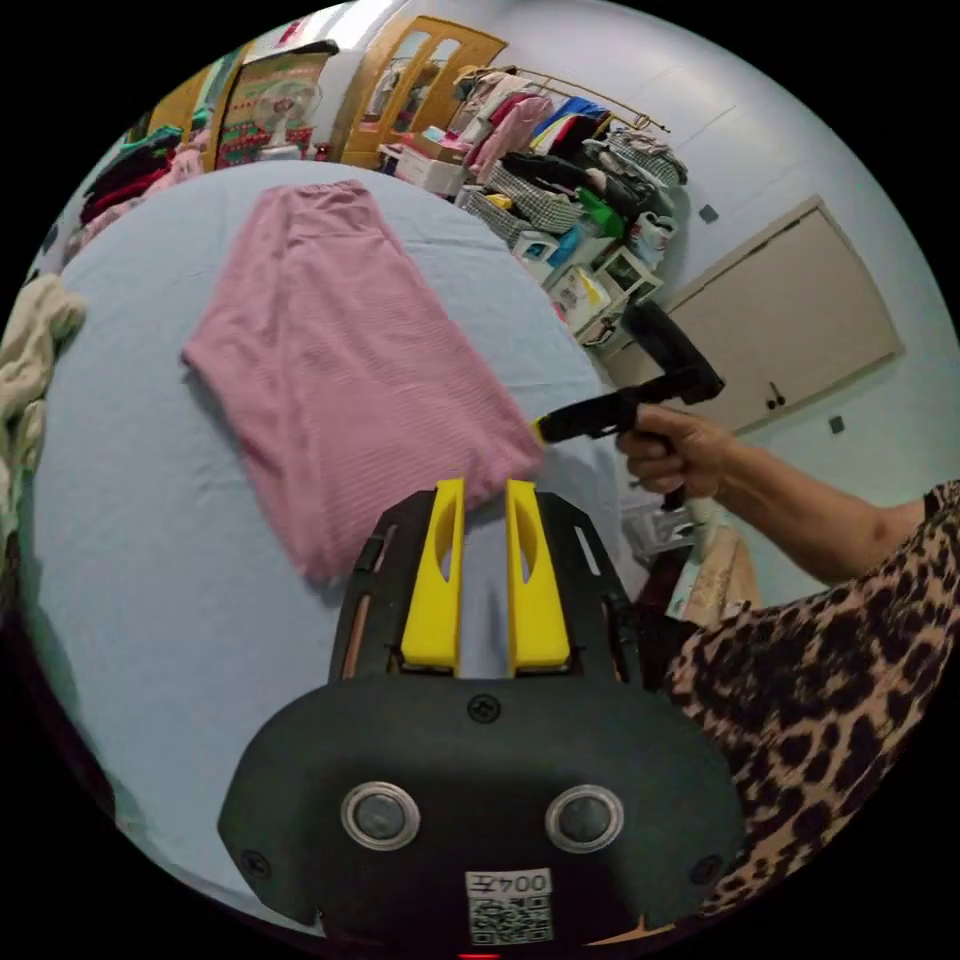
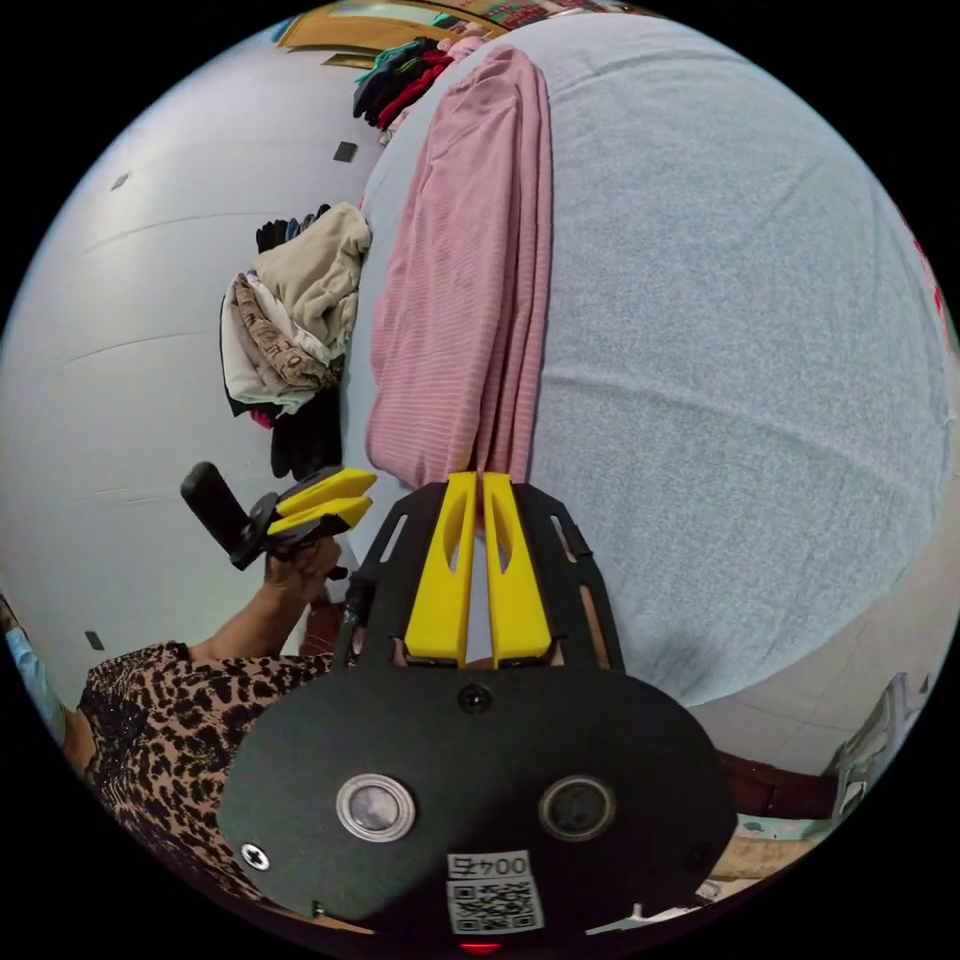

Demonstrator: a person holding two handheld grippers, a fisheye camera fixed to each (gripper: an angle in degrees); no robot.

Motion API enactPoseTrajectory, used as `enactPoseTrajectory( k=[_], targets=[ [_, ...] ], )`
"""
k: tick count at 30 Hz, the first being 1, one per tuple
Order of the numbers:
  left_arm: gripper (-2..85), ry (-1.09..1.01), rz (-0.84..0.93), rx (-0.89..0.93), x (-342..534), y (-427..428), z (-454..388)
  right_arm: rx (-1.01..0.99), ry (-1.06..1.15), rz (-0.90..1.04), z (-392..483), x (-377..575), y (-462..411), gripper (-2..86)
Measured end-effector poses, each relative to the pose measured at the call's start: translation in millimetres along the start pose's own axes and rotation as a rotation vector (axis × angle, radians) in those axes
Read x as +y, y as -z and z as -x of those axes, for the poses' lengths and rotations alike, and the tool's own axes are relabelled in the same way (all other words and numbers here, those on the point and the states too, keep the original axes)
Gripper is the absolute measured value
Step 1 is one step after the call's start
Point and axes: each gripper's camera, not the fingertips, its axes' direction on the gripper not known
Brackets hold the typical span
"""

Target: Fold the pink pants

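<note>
The pink pants (image 1: 350,350) lie folded lengthwise on a light blue sheet (image 1: 150,560), waistband at the far end. In the left gripper view, my left gripper (image 1: 483,487) hovers at the near hem with a gap between its yellow jaws, and blue sheet shows between them. A hand holds my right gripper (image 1: 540,430) at the hem's right corner. In the right gripper view, my right gripper (image 2: 478,482) has its jaws almost together on the hem of the pants (image 2: 460,300). The left gripper (image 2: 366,492) sits just off the hem's other corner.
A heap of cream and dark clothes (image 2: 295,300) lies at the bed's far side, against a pale wall. A crowded clothes rack (image 1: 560,150), boxes and a cupboard door (image 1: 790,300) stand beyond the bed. A leopard-print sleeve (image 1: 830,680) is close on the right.
</note>
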Motion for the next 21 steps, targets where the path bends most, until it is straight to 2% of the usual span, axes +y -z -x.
enactPoseTrajectory(
  k=[2, 7, 14, 21],
  targets=[
    [6.5, 0.027, 0.001, -0.112, 30.9, 15.2, 13.7, -0.011, -0.007, -0.01, 1.8, -0.4, 1.4, -0.2],
    [6.4, 0.09, -0.012, -0.197, 57.9, 31.1, 31.1, -0.004, 0.001, -0.013, 11.8, -3.4, 3.6, 0.8],
    [4.4, 0.033, -0.001, -0.235, 58.9, 38.2, 33.0, 0.044, 0.001, 0.005, 32.0, -7.4, 4.9, 4.7],
    [1.5, 0.024, 0.012, -0.25, 64.4, 48.7, 36.0, 0.092, 0.013, 0.027, 59.4, -10.6, 4.9, 0.3]
  ],
)
